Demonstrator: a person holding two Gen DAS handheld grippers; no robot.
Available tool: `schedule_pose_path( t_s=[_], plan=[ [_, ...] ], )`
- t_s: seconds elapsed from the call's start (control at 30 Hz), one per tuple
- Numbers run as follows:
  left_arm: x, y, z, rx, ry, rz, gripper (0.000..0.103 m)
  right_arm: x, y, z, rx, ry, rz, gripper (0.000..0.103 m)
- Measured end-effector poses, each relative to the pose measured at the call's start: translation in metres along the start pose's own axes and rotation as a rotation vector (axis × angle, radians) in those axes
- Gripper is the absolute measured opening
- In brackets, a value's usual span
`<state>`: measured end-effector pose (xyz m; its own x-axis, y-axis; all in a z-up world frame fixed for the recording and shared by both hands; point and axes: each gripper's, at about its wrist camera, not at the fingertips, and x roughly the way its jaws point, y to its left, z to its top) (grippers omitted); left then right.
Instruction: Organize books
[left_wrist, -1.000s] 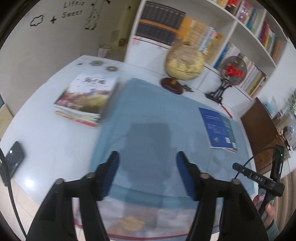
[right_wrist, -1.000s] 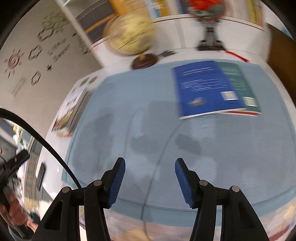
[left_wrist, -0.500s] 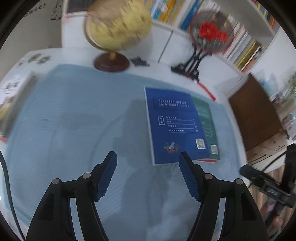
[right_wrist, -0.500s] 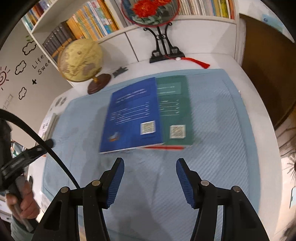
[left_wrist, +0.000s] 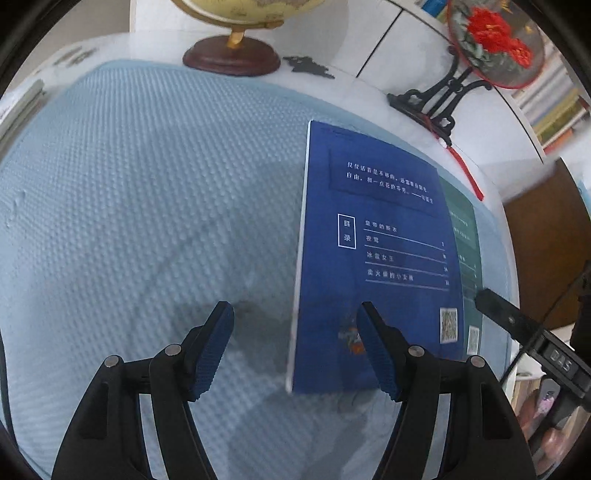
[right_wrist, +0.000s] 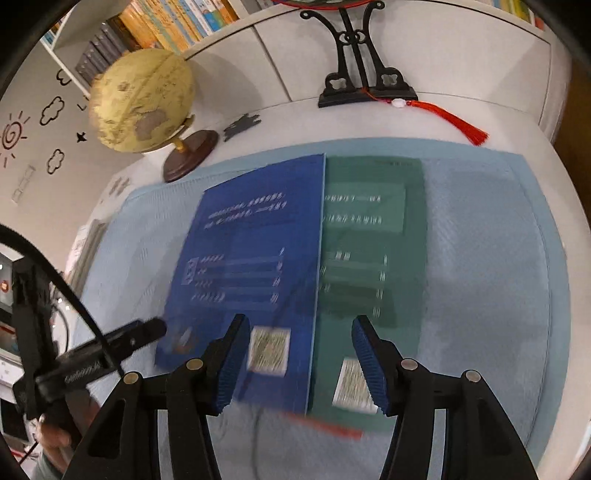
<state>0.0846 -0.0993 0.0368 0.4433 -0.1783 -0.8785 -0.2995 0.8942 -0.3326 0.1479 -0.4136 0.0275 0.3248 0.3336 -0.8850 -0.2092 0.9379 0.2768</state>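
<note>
A blue book (left_wrist: 373, 254) lies back cover up on the light blue mat (left_wrist: 147, 206), overlapping a green book (left_wrist: 463, 236) to its right. My left gripper (left_wrist: 295, 347) is open and empty, low over the blue book's near left corner. In the right wrist view the blue book (right_wrist: 251, 258) and green book (right_wrist: 369, 258) lie side by side, a red edge (right_wrist: 325, 424) showing under their near side. My right gripper (right_wrist: 297, 363) is open and empty, above the near edge where the two books meet.
A globe (right_wrist: 142, 101) on a wooden base stands at the back left of the mat. A round fan ornament on a black stand (left_wrist: 443, 99) with a red tassel (right_wrist: 458, 123) stands at the back. Bookshelves line the wall. A book stack edge (right_wrist: 86, 247) lies far left.
Both grippers have swung from the left of the table towards the blue and green books and come down close over them. Both stay open and empty.
</note>
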Motion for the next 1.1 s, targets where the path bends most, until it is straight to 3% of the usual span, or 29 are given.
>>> schedule_pose_path(
  t_s=[0.2,0.33,0.47,0.77,0.87,0.97,1.1],
  plan=[
    [0.004,-0.016,-0.004,0.064,0.007,0.016,0.067,0.014,0.005,-0.002,-0.022,0.032,0.078,0.040],
    [-0.003,-0.025,-0.022,0.105,0.026,0.011,0.068,0.010,0.019,-0.018,-0.087,0.056,0.072,0.040],
    [-0.011,-0.025,-0.052,0.119,0.066,-0.033,0.068,-0.004,0.018,-0.047,-0.125,0.077,0.053,0.040],
    [-0.039,-0.038,-0.137,0.239,0.151,-0.106,0.068,-0.037,-0.021,-0.124,-0.063,0.198,0.127,0.041],
    [-0.046,-0.029,-0.133,0.195,0.098,-0.058,0.068,-0.041,-0.037,-0.126,-0.009,0.182,0.147,0.040],
    [-0.049,-0.018,-0.114,0.124,0.049,-0.072,0.068,-0.039,-0.042,-0.119,0.018,0.138,0.133,0.040],
    [-0.034,-0.022,-0.106,0.121,0.074,-0.078,0.068,-0.030,-0.036,-0.111,0.010,0.093,0.130,0.041]
  ],
)
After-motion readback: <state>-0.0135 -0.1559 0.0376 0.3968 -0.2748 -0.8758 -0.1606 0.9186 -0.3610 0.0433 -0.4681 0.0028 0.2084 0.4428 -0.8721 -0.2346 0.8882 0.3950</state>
